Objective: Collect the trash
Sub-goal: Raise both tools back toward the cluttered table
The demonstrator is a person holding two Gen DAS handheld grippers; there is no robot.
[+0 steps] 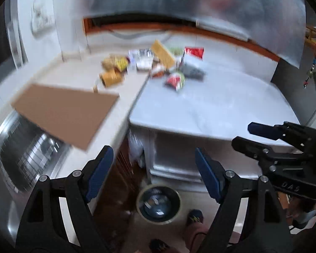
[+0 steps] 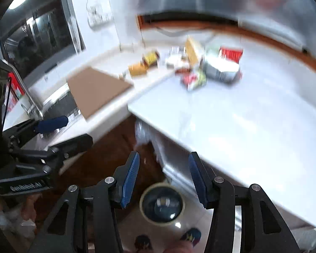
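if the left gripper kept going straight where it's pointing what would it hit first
Probably the white counter, near its front edge; nothing is between the open left gripper and it. The trash pile lies further back. Depth is uncertain in the blurred fisheye view.

White table (image 1: 221,105): near and right parts bare, wide room to pass. Far-left corner blocked by trash pile (image 1: 158,63), wrappers and boxes bunched tight. Left counter (image 1: 78,78): cardboard sheet (image 1: 65,113) covers near part and overhangs sink (image 1: 27,151); yellow cans (image 1: 111,78) just beyond it. On floor betw. counter and table, open bin (image 1: 159,203), mouth unobstructed; person's feet (image 1: 194,216) just beside it.
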